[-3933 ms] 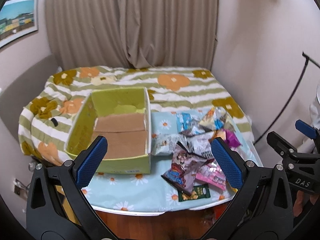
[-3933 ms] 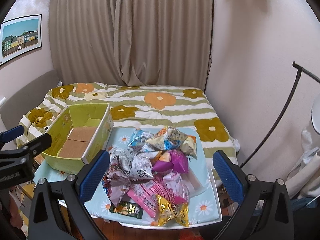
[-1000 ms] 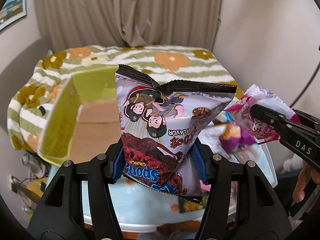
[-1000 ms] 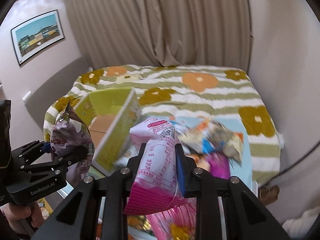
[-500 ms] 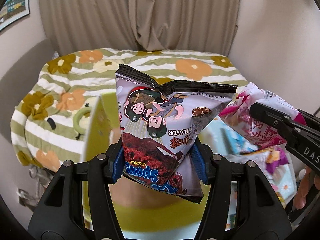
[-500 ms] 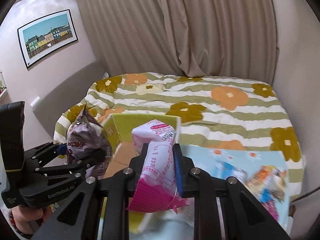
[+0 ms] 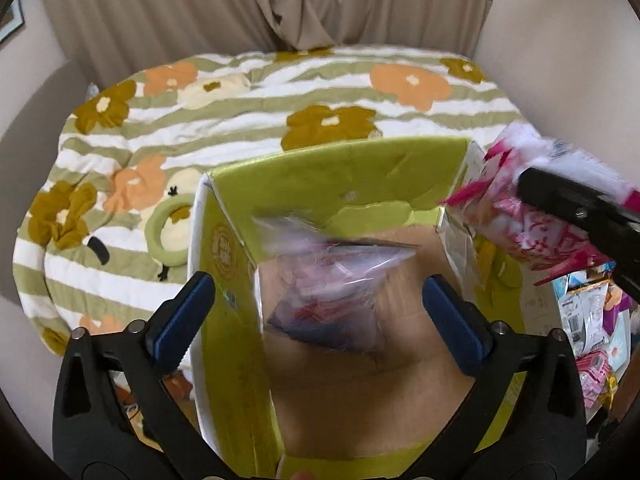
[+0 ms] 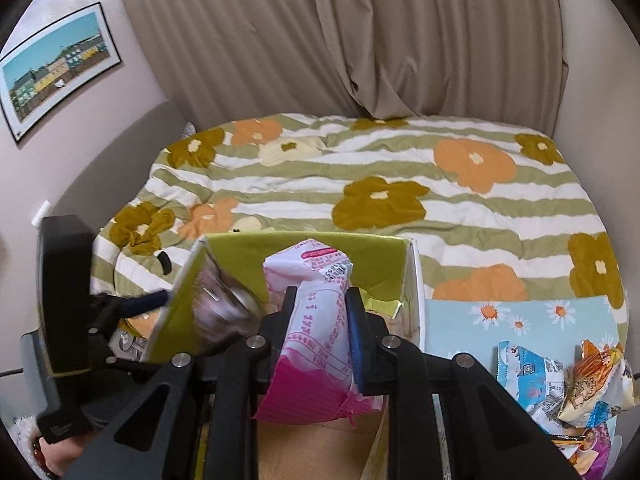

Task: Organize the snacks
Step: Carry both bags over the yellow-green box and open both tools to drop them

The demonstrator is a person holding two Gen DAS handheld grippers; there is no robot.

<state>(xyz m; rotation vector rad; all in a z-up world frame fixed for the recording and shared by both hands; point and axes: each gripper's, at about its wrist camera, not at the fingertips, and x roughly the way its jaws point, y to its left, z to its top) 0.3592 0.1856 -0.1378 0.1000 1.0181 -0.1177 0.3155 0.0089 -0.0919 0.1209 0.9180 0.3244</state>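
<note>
From the left wrist we look down into the green box (image 7: 352, 184); our left gripper (image 7: 320, 312) is spread wide, and a blurred purple bag (image 7: 332, 280) sits inside the box, touching neither finger. Behind lies a flowered quilt (image 7: 240, 120) under beige curtains (image 7: 260, 0).

From the right wrist, our right gripper (image 8: 318, 320) clamps a pink packet (image 8: 316, 320) above the box, with more snacks (image 8: 560, 380) on the daisy cloth (image 8: 520, 320) and a framed picture (image 8: 56, 64) on the wall.

Green box (image 7: 332, 176): open-topped cardboard carton, lime-green walls, bare brown floor, standing upright.
Purple snack bag (image 7: 328, 284): blurred, inside the box's opening, clear of both blue pads; whether it touches the floor cannot be told.
Pink snack bag (image 8: 316, 320): white-and-pink printed pack, upright, pinched at its middle, above the box's right side.
Remaining snacks (image 8: 560, 380): blue, orange and purple packs heaped on the daisy cloth right of the box.
</note>
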